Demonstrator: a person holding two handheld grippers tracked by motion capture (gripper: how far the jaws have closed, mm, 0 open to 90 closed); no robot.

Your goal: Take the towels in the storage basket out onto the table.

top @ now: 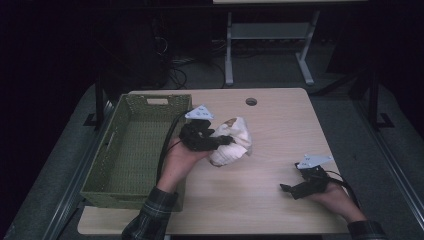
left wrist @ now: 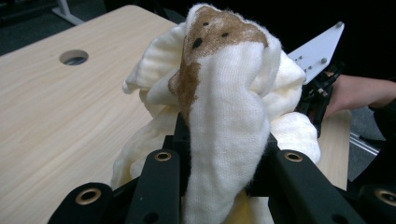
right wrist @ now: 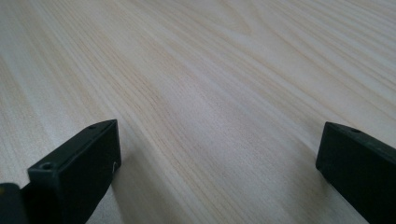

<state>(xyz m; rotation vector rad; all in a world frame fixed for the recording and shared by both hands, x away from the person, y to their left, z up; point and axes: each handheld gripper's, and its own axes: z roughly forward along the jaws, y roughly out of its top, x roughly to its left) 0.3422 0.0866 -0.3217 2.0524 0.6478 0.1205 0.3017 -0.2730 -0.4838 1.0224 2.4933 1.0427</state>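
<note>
A cream soft toy with a brown patch (top: 233, 142) hangs over the middle of the wooden table (top: 280, 125), just right of the basket. My left gripper (top: 220, 141) is shut on it. In the left gripper view the toy (left wrist: 224, 93) bulges up between the two black jaws, which press on its sides. My right gripper (top: 288, 189) rests low on the table at the front right, a hand behind it. In the right gripper view its jaws stand wide apart over bare wood (right wrist: 210, 93), with nothing between them.
A green woven basket (top: 100, 170) stands on the table's left side, with nothing seen inside. A round cable hole (top: 251, 101) sits near the far edge. Beyond the table is a dark floor with a white table frame (top: 270, 45).
</note>
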